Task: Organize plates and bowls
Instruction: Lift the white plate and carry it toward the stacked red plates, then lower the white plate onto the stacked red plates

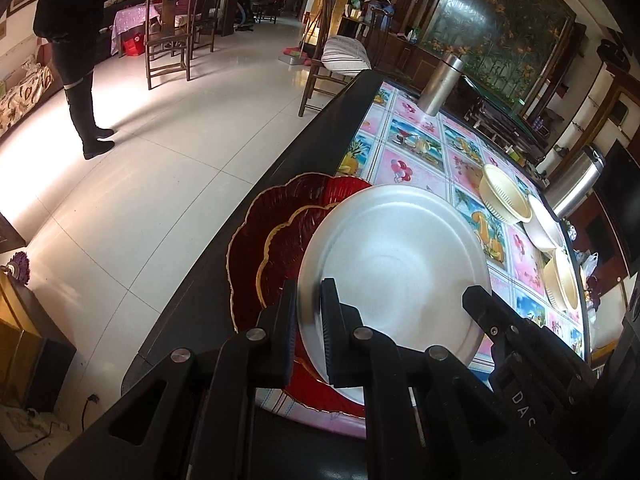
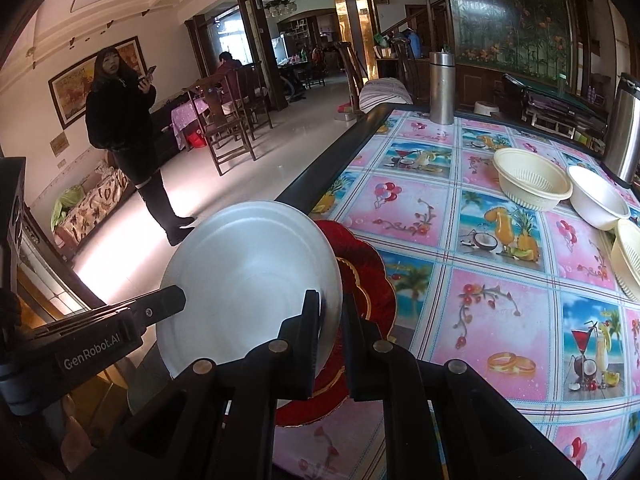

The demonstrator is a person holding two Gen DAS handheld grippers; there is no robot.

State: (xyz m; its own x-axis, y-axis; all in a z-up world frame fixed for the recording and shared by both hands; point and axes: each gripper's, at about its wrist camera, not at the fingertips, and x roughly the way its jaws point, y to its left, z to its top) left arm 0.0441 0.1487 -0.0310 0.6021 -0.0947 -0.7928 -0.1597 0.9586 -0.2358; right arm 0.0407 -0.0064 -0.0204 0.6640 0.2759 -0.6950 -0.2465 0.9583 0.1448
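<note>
Both grippers grip one silver metal plate (image 1: pixel 396 264) by opposite edges. The left gripper (image 1: pixel 309 300) has its fingers closed on the plate's rim at the side toward the room; the right gripper (image 2: pixel 331 312) has its fingers closed on the rim at the side toward the patterned cloth. In the left wrist view the right gripper's black body shows at the plate's far edge, and in the right wrist view the left gripper's body, marked with a maker's name, shows likewise.

The plate is tilted and sits over a stack of two red scalloped plates (image 1: pixel 272 240) with gold edging, the smaller resting on the larger. Whether it touches them cannot be told. The red stack lies at the near corner of the tabletop (image 2: pixel 460 200), close to its dark border, on a cloth printed with drinks, balloons and flowers.

Further along the tabletop stand a cream strainer bowl (image 2: pixel 530 182), a white bowl (image 2: pixel 600 198) just beside it, and a second cream strainer bowl (image 2: pixel 632 260) at the picture's edge. A steel flask (image 2: pixel 442 88) stands upright near the far corner, a second steel vessel (image 2: pixel 624 128) at the right.

A person in dark clothes (image 2: pixel 128 132) stands on the tiled floor, holding a phone; another person sits at a distant table
</note>
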